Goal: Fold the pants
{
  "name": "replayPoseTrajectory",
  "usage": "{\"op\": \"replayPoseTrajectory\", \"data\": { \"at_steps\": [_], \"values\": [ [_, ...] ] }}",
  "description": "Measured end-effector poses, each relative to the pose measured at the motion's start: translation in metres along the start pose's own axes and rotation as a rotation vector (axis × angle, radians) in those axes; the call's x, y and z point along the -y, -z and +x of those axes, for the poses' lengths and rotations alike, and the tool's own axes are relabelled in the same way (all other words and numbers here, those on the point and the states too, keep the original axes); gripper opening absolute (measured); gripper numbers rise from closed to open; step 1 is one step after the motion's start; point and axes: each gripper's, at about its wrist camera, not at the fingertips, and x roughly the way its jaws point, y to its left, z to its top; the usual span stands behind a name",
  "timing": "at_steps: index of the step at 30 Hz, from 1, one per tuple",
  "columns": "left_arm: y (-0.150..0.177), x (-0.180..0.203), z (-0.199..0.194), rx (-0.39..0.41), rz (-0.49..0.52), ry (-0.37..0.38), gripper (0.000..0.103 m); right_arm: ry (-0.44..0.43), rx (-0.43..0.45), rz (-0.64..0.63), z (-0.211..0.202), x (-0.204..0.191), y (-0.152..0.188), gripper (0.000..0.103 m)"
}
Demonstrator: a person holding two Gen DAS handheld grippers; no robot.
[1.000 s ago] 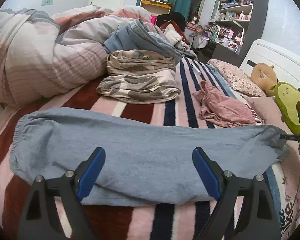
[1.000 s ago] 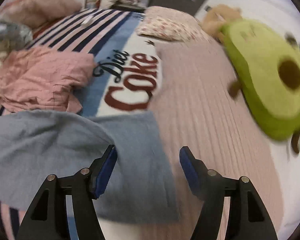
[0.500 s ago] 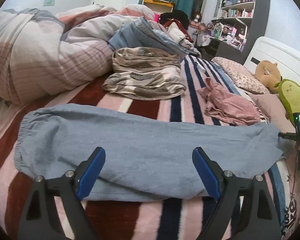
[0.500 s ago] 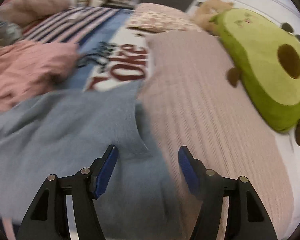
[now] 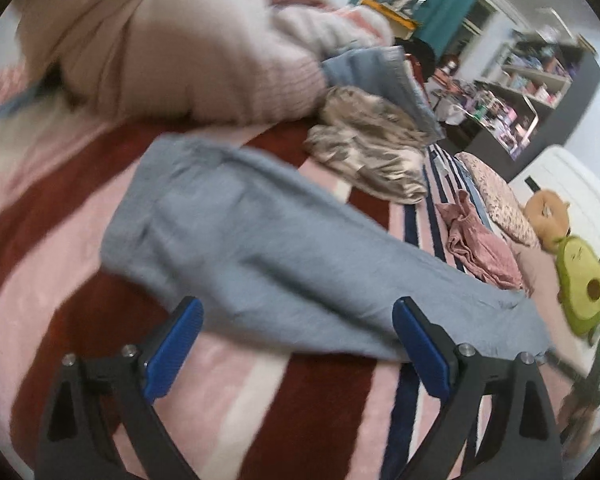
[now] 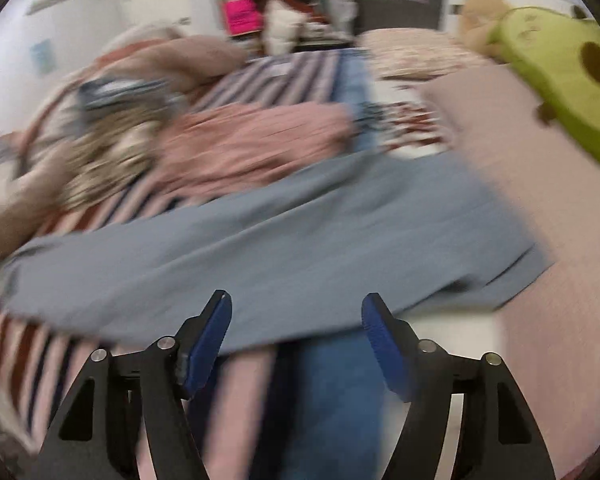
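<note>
Grey-blue pants (image 5: 284,256) lie folded lengthwise in a long strip across the striped bedspread (image 5: 308,408). They also show in the right wrist view (image 6: 284,248), blurred. My left gripper (image 5: 296,328) is open and empty, just in front of the near edge of the pants, towards the waistband end at the left. My right gripper (image 6: 296,320) is open and empty, its tips at the near edge of the pants, towards the leg end at the right.
A folded patterned garment (image 5: 372,160) and a crumpled pink garment (image 5: 480,248) lie beyond the pants. A bunched quilt (image 5: 172,44) fills the far left. A green avocado plush (image 5: 584,284) and a pillow (image 5: 500,196) are at the right. Shelves (image 5: 540,92) stand behind.
Both grippers have swung quickly; both views are blurred. The left view has turned toward the waistband end. The right gripper has pulled back off the leg end and turned left along the pants.
</note>
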Motion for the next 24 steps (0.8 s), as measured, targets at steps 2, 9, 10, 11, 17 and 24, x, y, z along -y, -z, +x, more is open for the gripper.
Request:
{"op": "replayPoseTrajectory", "data": {
  "at_steps": [2,9,10,11,17,24],
  "values": [
    [0.004,-0.021,0.005,-0.04,-0.071,0.036,0.094,-0.054,-0.006,-0.037,0.0,-0.033,0.023,0.067],
    [-0.006,-0.054,0.032,-0.046,-0.249,0.163,0.094,-0.19,0.035,-0.077,-0.003,-0.103,0.072,0.069],
    [-0.009,-0.055,0.035,-0.04,-0.263,0.174,0.094,-0.197,0.048,-0.071,-0.005,-0.109,0.077,0.069],
    [-0.012,-0.055,0.04,-0.038,-0.284,0.184,0.094,-0.201,0.068,-0.064,-0.009,-0.113,0.082,0.069],
    [-0.024,-0.054,0.055,0.008,-0.332,0.134,0.056,-0.216,0.134,-0.045,-0.023,-0.124,0.095,0.069],
    [-0.026,-0.063,0.032,0.09,-0.282,0.062,0.007,-0.181,0.136,-0.052,-0.026,-0.123,0.09,0.069]
  ]
}}
